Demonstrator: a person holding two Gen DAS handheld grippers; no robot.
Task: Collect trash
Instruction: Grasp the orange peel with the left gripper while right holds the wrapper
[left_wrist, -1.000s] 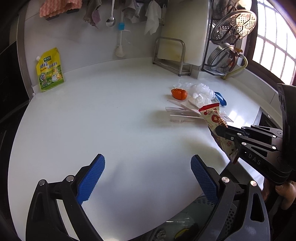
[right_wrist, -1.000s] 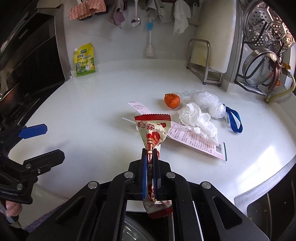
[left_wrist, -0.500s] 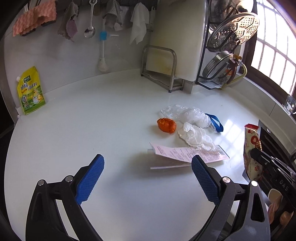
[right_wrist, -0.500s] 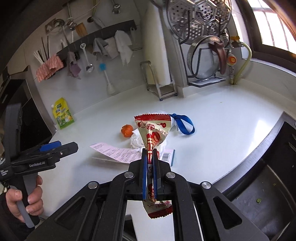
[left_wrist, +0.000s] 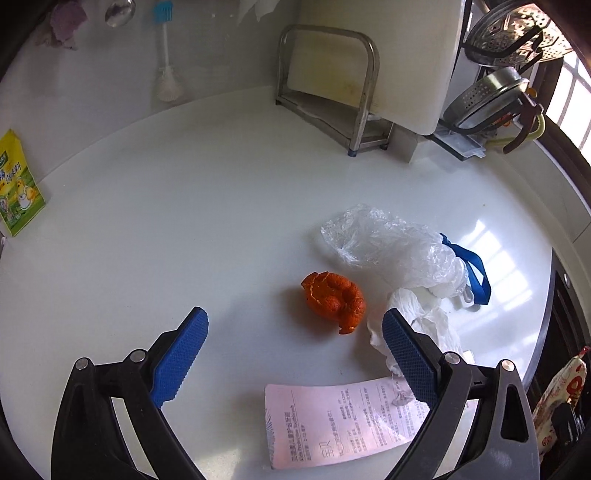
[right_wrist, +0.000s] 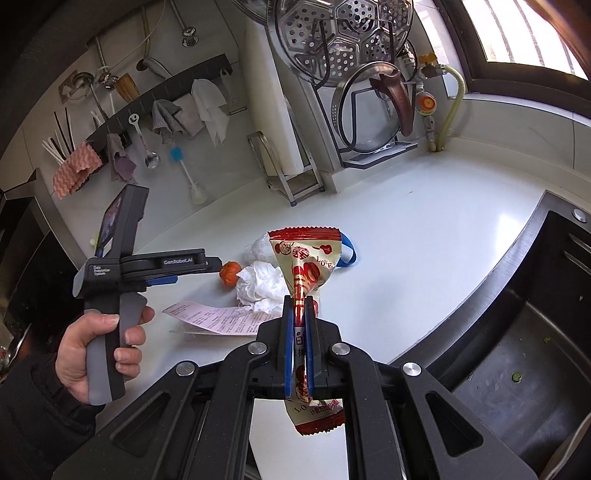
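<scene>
Right claw (right_wrist: 299, 314): clamped flat on the wrapper (right_wrist: 304, 254); I hold it off the counter, near the sink (right_wrist: 517, 369).
Left claw (left_wrist: 293, 347): wide, nothing between the pads; I have it over the counter (left_wrist: 184, 221), pointing down at the peel (left_wrist: 334, 297).
Trash on counter: peel, tissue (left_wrist: 424, 325), plastic bag (left_wrist: 391, 247) with blue strap (left_wrist: 476, 269), receipt (left_wrist: 343, 421). Tissue touches the bag and overlaps one end of the receipt; peel lies just beside the tissue, apart from it.
Bin: not in view in either camera.
Risk 1, wrapper: grip sits on a thin twisted middle, both ends hanging free. I judge a quick swing could slide it out, and near the edge it would land in the sink.
Risk 2, peel: my right pad already stands over the tissue. If I close as aimed, I may pinch tissue together with peel, or nudge the peel away; it is curled and could crumble.
Risk 3, receipt: flat on a smooth top. I expect the pads to skid over it rather than lift it.
Risk 4, bag: light film, likely to drag the tissue along when pulled.
</scene>
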